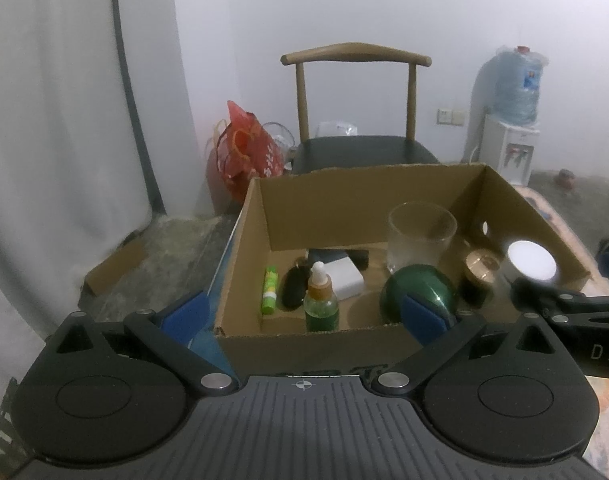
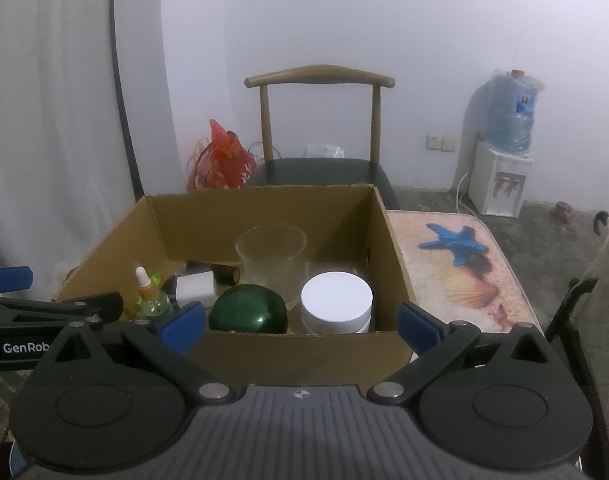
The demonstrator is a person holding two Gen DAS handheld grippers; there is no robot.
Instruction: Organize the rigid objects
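Nearest our lenses, both tools stood wide open with nothing between their blue pads: our left gripper (image 1: 308,320) straddled the near left corner of the cardboard box (image 1: 324,344), 1 pad outside the left wall and the other in front of the green round container (image 1: 420,292), while our right gripper (image 2: 302,324) spread across the near wall of the same box (image 2: 304,354). Inside the box we saw 1 green dropper bottle (image 1: 321,304) upright near the front, a green tube (image 1: 270,289) and a black oval item (image 1: 293,288) lying to its left, and a white block (image 1: 344,278) just behind it. The frosted glass cup (image 1: 421,240) stood upright toward the back, with the white-lidded jar (image 2: 337,302) near the right wall just beside the green container (image 2: 248,314), and a dark jar with a gold lid (image 1: 480,278) between them in the left view. We saw the box resting on a patterned table top (image 2: 464,280) bearing a blue starfish print (image 2: 454,244). Beyond stood a wooden chair (image 2: 320,128), a red bag (image 2: 220,160) and a water dispenser (image 2: 504,152).
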